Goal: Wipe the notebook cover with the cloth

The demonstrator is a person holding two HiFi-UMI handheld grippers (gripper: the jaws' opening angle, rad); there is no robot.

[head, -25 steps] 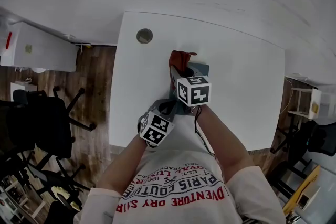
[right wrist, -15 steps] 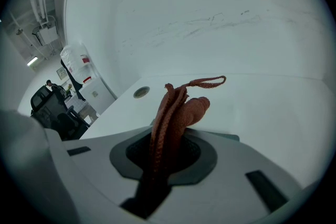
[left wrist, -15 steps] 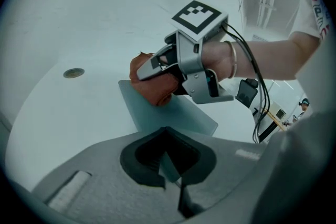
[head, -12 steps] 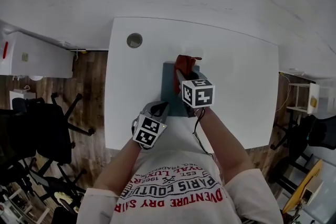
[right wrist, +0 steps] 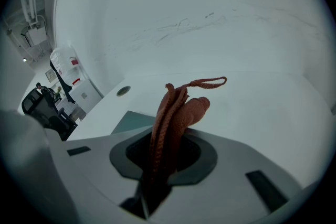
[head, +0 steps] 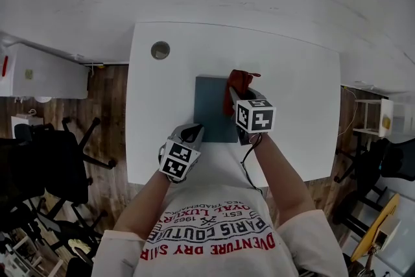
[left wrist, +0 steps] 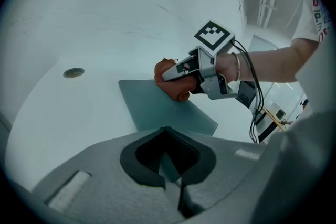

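Lying flat near the middle of the white table: dark teal notebook, cover up. Pressed on its far right corner: red cloth, bunched, clamped tight between the closed jaws of the right gripper, a loop poking out past the tips. At the near left corner: left gripper, jaws drawn together, seemingly pinching the notebook's edge, with a thin teal sliver between them. Farther off, near the table's far left corner: round grommet.
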